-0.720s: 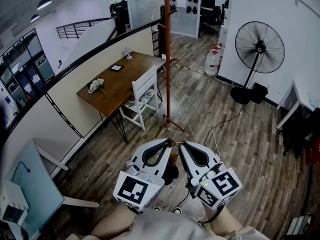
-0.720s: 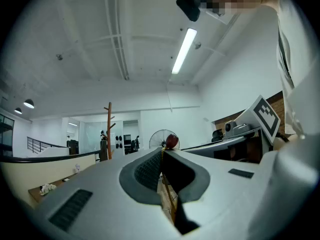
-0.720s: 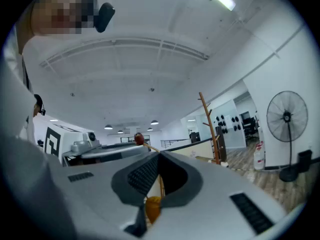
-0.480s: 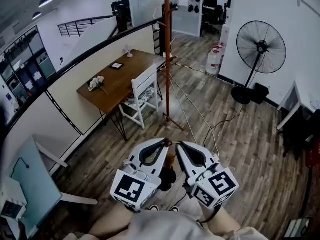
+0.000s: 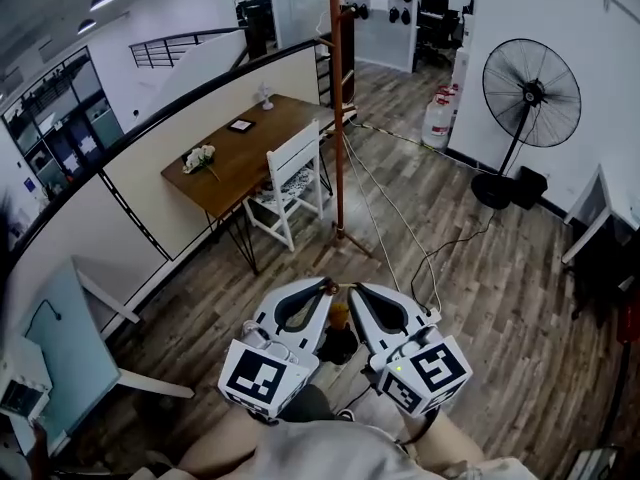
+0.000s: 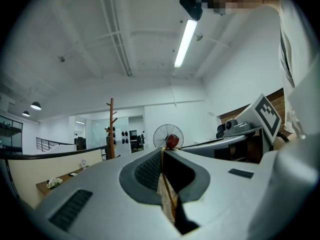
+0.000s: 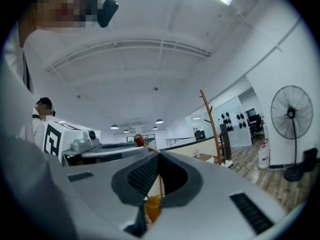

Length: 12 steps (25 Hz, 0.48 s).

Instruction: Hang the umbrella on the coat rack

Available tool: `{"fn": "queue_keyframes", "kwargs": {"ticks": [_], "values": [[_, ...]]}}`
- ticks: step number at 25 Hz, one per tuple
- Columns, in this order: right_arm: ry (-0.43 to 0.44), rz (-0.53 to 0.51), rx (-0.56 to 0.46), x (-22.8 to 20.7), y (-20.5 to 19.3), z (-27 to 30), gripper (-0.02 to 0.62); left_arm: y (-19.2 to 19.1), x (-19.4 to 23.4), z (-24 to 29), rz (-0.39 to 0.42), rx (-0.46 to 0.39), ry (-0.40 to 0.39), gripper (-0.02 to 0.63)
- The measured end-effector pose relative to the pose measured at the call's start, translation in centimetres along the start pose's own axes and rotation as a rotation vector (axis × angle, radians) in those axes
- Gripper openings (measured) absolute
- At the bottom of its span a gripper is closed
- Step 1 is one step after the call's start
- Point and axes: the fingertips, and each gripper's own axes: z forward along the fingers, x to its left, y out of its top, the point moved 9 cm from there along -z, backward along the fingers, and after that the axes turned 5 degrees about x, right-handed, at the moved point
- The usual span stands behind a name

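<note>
Bright, even indoor light. A ceiling tube (image 6: 186, 36) glares white overhead and the pale walls (image 6: 240, 89) wash out. Both gripper views bulge hard, corners black; the jaws up close go soft. Head view bends at its edges, with faint shadows on the floor (image 5: 480, 298).

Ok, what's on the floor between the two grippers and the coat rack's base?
In the head view, only wood floor with thin pale cables running across it; nothing stands in that stretch.

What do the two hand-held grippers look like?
Left hand-held gripper and right hand-held gripper: pale grey shells, dark ribbed pads, each with a cube of black-and-white square markers; a green light on the right one. The person's top is pale.
</note>
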Motion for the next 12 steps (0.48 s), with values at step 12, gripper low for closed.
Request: {"fn": "queue_keyframes", "kwargs": {"ticks": [12], "values": [[0.028,-0.026,-0.03,-3.0,0.7,0.2,0.003,0.6,-0.5,2.4,0.006,-0.01,0.007,-0.002]]}}
